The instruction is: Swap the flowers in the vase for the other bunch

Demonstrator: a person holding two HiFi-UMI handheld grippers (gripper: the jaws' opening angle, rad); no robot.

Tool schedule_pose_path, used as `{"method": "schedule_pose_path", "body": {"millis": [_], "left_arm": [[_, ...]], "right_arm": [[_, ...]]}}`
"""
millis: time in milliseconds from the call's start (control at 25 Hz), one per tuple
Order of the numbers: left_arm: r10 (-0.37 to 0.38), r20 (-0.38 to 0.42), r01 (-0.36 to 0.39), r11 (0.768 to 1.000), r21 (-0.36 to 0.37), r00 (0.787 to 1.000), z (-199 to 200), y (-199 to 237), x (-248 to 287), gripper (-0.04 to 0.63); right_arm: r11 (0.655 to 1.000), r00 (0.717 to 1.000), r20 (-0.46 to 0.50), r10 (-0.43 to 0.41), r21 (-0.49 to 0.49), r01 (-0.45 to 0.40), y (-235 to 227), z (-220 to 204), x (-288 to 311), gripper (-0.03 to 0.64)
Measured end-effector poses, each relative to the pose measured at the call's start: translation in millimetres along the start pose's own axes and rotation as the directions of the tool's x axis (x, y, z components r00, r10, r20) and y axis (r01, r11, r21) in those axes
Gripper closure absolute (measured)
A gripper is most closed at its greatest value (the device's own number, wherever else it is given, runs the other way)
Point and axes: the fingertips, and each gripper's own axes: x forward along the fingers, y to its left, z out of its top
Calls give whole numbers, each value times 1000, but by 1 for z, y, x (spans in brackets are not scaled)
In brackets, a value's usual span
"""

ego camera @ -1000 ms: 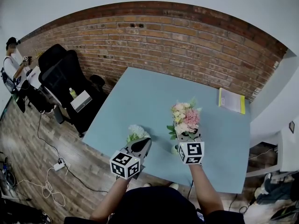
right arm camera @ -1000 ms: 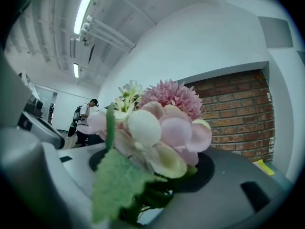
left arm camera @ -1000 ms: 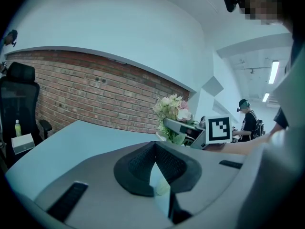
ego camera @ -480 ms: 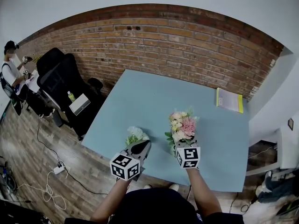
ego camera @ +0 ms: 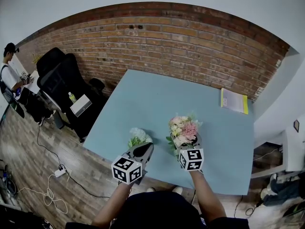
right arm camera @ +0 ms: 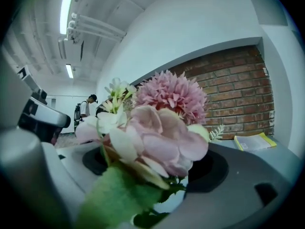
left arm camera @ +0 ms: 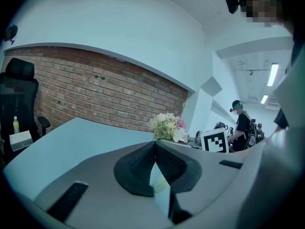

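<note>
A pink and cream flower bunch (ego camera: 182, 128) stands upright over the light blue table (ego camera: 157, 89), near its front edge. My right gripper (ego camera: 189, 142) is around its lower stems. Its jaws have just been opening. In the right gripper view the blooms (right arm camera: 162, 123) fill the gap and the dark pads (right arm camera: 212, 168) stand clear of the stems. The vase is hidden under the bunch and gripper. My left gripper (ego camera: 142, 147) is shut on a white flower bunch (ego camera: 138, 136) to the left. A pale bit shows between its closed pads (left arm camera: 143, 161).
A yellow-edged booklet (ego camera: 234, 100) lies at the table's far right. Black office chairs (ego camera: 59, 75) with a white box (ego camera: 82, 104) stand left of the table. A person (ego camera: 8, 73) stands beyond them. Cables (ego camera: 50, 187) lie on the wooden floor. A brick wall closes the back.
My right gripper has come down toward the table with the pink bunch. The left gripper and the white bunch have stayed in place.
</note>
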Motion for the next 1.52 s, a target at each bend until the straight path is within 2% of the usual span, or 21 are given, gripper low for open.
{"method": "schedule_pose_path", "body": {"millis": [120,360,1080,1520], "left_arm": [[-6,-1,6,1000,-1,1000,1,0,1,586],[-14,-6,14,1000,-3,1000,-1,2,4,586],[-82,-1,82,997,-10,997,1,0,0,586],[-128,-3,128,992,-12,992,-8,2,-21,586]], "right_arm": [[1000,999,-30,13,25,-12,2,-6,4,170],[999,998,-47,35,40,-33,7,-11,5,123],[998,998,-56,6,64,-3,16,-4,-12,123],[996,997,-49,-63,68,66,27,-2,-32,123]]}}
